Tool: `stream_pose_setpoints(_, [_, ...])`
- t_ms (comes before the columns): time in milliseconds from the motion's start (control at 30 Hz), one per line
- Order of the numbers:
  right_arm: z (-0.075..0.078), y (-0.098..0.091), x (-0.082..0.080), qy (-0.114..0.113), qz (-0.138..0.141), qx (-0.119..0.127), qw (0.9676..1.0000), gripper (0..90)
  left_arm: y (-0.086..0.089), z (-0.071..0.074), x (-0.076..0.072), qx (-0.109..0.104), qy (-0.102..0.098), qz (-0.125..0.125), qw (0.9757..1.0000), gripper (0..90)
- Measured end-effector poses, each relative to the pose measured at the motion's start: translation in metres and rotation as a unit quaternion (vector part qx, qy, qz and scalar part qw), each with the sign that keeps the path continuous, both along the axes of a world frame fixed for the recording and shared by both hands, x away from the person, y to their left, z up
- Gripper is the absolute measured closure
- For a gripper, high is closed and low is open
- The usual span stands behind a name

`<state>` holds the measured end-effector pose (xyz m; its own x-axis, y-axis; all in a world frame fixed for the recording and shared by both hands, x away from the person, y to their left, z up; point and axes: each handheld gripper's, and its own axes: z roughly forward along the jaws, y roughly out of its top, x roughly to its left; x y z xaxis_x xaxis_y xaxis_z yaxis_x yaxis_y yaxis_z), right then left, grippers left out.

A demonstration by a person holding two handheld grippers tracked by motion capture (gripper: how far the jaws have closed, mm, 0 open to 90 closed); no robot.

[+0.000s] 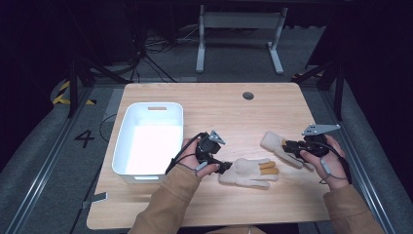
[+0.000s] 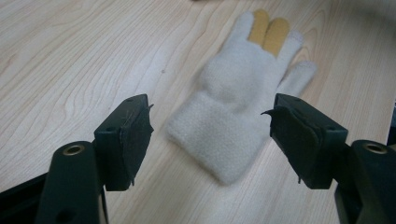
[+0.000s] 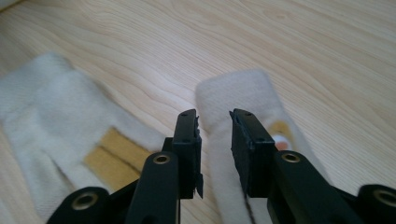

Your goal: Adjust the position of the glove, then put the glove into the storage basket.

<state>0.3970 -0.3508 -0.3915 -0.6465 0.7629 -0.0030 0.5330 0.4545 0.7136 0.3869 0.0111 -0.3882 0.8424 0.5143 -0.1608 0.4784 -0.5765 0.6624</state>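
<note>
Left gripper (image 2: 210, 135) open before glove (image 2: 243, 107); high view adds bin (image 1: 127, 122).

near glove (image 1: 247, 171): cream-white knit, two fingers patched mustard yellow
far glove (image 1: 273, 143): cream-white, yellow patch seen, small orange spot
bin (image 1: 127, 127): white, plain
table (image 1: 214, 102): light wood, wavy grain pattern
left gripper (image 2: 210, 135): black jaws
right gripper (image 3: 215, 140): black jaws, brass-coloured rivets
sleeves (image 1: 165, 204): tan
</note>
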Motion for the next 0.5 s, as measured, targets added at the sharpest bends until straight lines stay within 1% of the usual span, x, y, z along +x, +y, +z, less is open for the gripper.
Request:
stream_pose_setpoints(100, [-0.004, -0.007, 0.002, 0.0, -0.018, -0.01, 0.9998, 68.3, 0.0, 0.0, 0.0, 0.003, 0.0, 0.001, 1.0, 29.9])
stream_pose_setpoints(167, [-0.006, -0.012, 0.004, 0.009, -0.03, -0.014, 0.9994, 66.1, 0.001, 0.0, 0.0, 0.002, 0.0, 0.001, 1.0, 29.9])
stream_pose_setpoints(300, [-0.01, -0.022, 0.007, 0.018, -0.043, -0.013, 0.9988, 63.1, 0.002, -0.001, 0.0, 0.003, 0.0, 0.001, 1.0, 29.8])
stream_pose_setpoints(433, [-0.015, -0.03, 0.009, 0.03, -0.05, -0.012, 0.9982, 61.4, 0.002, -0.002, 0.001, 0.004, 0.001, 0.003, 1.0, 29.8])
stream_pose_setpoints(500, [-0.018, -0.033, 0.01, 0.029, -0.055, -0.014, 0.9979, 60.7, 0.002, -0.002, 0.001, 0.005, 0.002, 0.003, 1.0, 29.8])
